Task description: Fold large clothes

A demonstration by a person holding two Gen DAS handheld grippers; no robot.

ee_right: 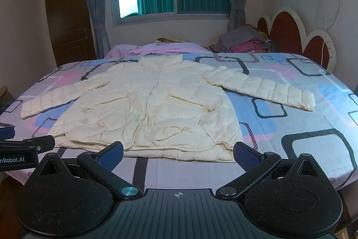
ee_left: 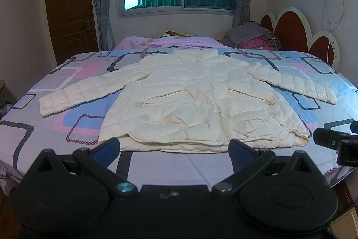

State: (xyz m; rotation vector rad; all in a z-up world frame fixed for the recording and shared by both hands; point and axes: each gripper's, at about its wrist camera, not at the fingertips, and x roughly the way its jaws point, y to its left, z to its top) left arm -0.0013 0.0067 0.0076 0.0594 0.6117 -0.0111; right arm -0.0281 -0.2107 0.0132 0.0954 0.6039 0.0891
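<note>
Two grippers up and ready, neither one holding anything. Left gripper spread wide, blue pads apart, hovering just short of the hem at 6 o'clock. Right gripper spread just as wide, empty, parked near the same hem and close beside its partner.

Cream quilted jacket laid flat, front up, in the middle of the bed sheet. Collar pointing to 12 o'clock, buttons running down the centre. One sleeve stretched out toward 9 o'clock, the other sleeve out toward 3 o'clock. Spread like this for good reason, probably: seams and edges all exposed, nothing tucked under, each sleeve free to swing across the body.

Looks like the very start of the fold, nothing turned over yet. Wide-open fingers suited to a puffy fabric that needs a deep bite. Likely next: one grab per side, sleeves in first.

Pile of clothes up at 1 o'clock, well apart from the jacket and out of the way.
</note>
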